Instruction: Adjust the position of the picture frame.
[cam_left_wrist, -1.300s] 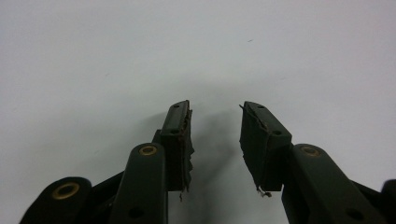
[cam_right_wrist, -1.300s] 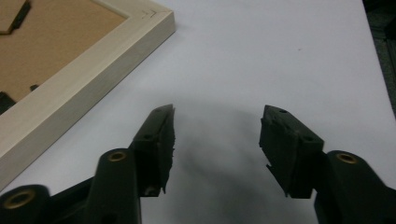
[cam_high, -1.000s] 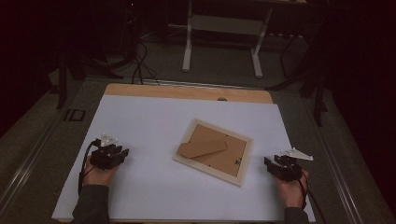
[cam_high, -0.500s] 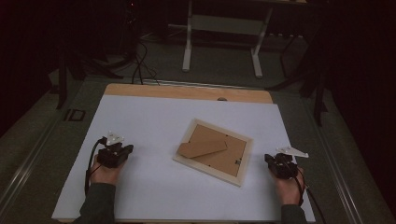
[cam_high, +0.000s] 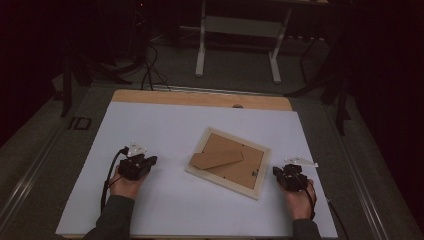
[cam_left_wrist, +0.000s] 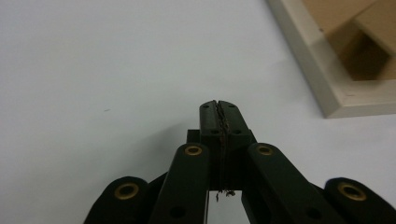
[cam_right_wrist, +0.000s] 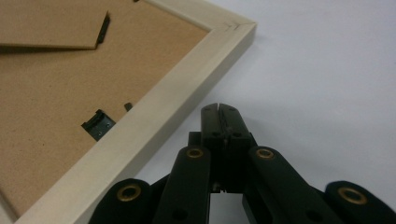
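Observation:
A pale wooden picture frame (cam_high: 227, 161) lies face down in the middle of the white table, its brown backing board and fold-out stand (cam_high: 216, 159) facing up. My left gripper (cam_high: 150, 160) rests on the table to the frame's left, jaws pressed together on nothing. In the left gripper view a corner of the frame (cam_left_wrist: 322, 91) lies ahead to the right of the left gripper (cam_left_wrist: 219, 103). My right gripper (cam_high: 276, 171) sits just off the frame's right corner, shut and empty. In the right gripper view the frame's rail (cam_right_wrist: 177, 105) runs beside the right gripper (cam_right_wrist: 219, 108), with a black clip (cam_right_wrist: 98, 124) on the backing.
The white sheet (cam_high: 165, 125) covers the table, with a wooden strip (cam_high: 200, 98) along the far edge. Beyond stand a white desk frame (cam_high: 237, 30) and cables (cam_high: 147, 65) on the dark floor.
Both hands have slid inward toward the frame. The left gripper moved right, the right gripper moved left and a little toward me. The frame has not moved.

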